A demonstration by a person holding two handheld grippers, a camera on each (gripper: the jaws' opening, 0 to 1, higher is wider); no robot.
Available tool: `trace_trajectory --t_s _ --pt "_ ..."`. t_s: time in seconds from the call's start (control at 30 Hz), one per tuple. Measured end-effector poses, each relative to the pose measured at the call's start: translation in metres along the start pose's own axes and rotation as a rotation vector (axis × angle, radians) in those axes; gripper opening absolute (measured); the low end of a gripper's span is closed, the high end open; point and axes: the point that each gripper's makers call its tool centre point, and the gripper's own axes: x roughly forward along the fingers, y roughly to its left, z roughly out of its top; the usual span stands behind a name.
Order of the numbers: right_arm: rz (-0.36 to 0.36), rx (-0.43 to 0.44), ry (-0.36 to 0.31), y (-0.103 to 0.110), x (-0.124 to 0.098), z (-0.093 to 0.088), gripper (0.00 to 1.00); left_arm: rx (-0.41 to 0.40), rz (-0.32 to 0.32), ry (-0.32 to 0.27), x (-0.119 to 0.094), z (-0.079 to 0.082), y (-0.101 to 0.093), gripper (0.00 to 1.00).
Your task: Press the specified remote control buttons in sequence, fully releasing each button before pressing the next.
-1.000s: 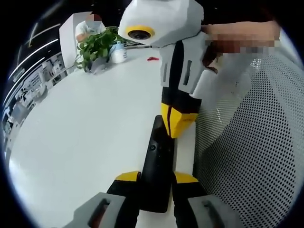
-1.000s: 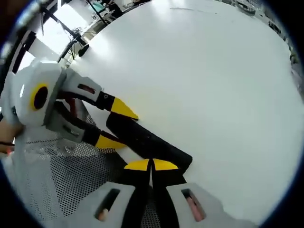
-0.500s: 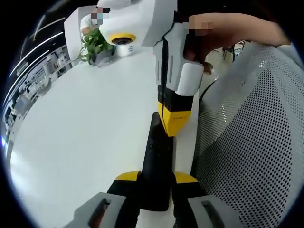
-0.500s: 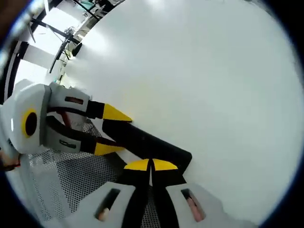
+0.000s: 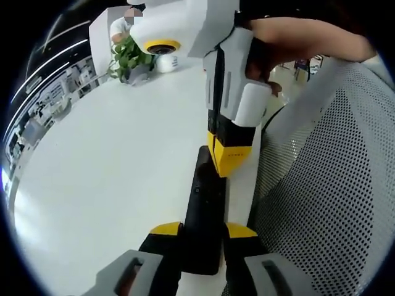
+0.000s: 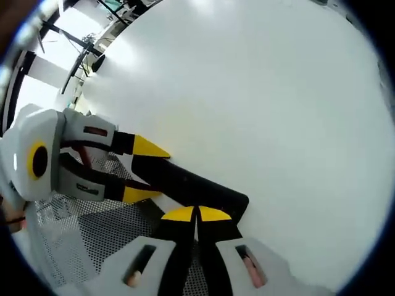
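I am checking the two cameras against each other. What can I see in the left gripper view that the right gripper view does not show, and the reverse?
The left gripper view alone has a potted plant far across the white table, a white mesh chair back, and a hand holding the right gripper.

The right gripper view alone has the left gripper seen from outside, its yellow tips on either side of the remote control.

Both have the black remote control, the table and both grippers.

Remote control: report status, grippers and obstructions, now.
Left gripper clamped on the black remote, holding it on the white table. Right gripper shut, tips down on the remote's top face. Mesh chair crowds the table edge.
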Motion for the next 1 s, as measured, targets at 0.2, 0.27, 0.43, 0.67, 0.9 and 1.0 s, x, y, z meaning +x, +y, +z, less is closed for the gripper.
trace_trajectory --t_s 0.2,0.27,0.43,0.67,0.9,1.0 --pt "-0.034 -0.028 0.002 -0.0043 -0.0027 -0.0016 0.0 0.0 -0.005 -0.006 -0.0003 -0.0002 0.0001 0.26" --pt "-0.018 0.002 0.002 -0.0053 -0.0026 -0.001 0.0 0.003 -0.007 -0.008 -0.0004 -0.0001 0.0003 0.26" --pt "-0.013 0.011 -0.008 -0.0018 -0.0011 0.0015 0.0 0.008 -0.012 -0.018 -0.0007 0.0001 0.0002 0.26" --pt "-0.024 -0.006 -0.022 -0.0038 -0.001 0.0014 0.0 0.012 -0.016 -0.018 -0.0004 0.0003 0.0002 0.26" --pt "-0.038 -0.033 -0.021 -0.0026 0.0002 0.0014 0.0 0.012 -0.016 -0.023 -0.0004 0.0013 -0.0003 0.26" --pt "-0.058 -0.069 -0.02 -0.001 -0.0004 0.0004 0.0 0.009 -0.017 -0.024 -0.0005 0.0011 0.0 0.26"
